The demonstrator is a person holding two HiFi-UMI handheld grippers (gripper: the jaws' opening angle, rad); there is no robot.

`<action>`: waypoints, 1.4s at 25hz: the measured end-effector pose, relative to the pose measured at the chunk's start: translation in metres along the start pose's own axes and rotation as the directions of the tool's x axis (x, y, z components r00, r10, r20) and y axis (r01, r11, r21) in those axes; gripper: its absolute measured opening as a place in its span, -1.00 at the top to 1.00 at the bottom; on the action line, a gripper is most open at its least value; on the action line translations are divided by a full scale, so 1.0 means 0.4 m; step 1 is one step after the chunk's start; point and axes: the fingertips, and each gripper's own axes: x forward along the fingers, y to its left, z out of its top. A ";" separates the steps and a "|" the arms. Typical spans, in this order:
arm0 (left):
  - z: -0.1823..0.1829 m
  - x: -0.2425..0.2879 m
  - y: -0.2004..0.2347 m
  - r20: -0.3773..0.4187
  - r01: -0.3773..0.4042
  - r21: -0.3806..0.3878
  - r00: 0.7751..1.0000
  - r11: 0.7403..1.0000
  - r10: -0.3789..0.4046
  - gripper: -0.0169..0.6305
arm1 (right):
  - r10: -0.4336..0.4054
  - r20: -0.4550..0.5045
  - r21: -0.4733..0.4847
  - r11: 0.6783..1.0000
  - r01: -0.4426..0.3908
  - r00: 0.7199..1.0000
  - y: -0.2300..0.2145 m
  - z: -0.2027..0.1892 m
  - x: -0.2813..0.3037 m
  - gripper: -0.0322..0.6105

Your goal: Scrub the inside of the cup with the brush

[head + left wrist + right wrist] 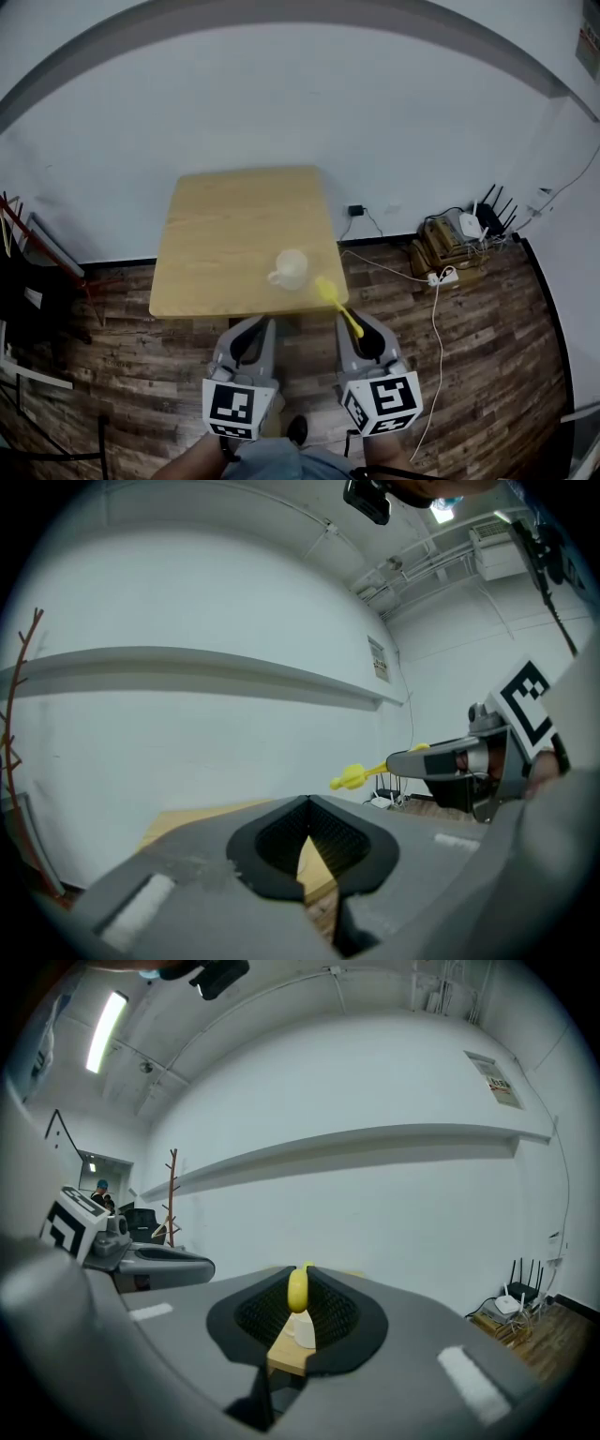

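Hovering over the dark wood-plank floor (487,356) at the near edge of a square light-wood surface (216,234), two grey hand-held grippers point toward the wall. The left gripper (255,324) has its jaws pressed together with nothing between them. The right gripper (360,328) is clamped on the handle of a yellow plastic brush (330,296), whose head reaches over the surface's near right corner (the right gripper view shows the handle squarely between the pads). Just beyond the brush head, apart from it, a white ceramic cup (291,269) stands upright near the surface's front edge, handle to the left. Farther right, low against the white wall (300,103), a white router (471,225) sits among cables.
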 end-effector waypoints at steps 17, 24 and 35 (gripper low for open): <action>-0.214 0.292 0.185 -0.093 0.100 -0.173 0.989 0.980 -0.117 0.89 | 0.058 -0.242 0.018 0.998 -0.055 0.969 -0.047 -0.157 0.319 0.78; -0.318 0.383 0.200 -0.080 0.229 -0.152 0.967 0.961 -0.243 0.64 | 0.097 -0.308 0.068 0.995 -0.079 0.947 -0.058 -0.220 0.387 0.77; -0.386 0.476 0.158 -0.083 0.430 -0.028 0.899 0.903 -0.431 0.55 | 0.143 -0.405 0.102 0.989 -0.111 0.903 -0.075 -0.277 0.465 0.77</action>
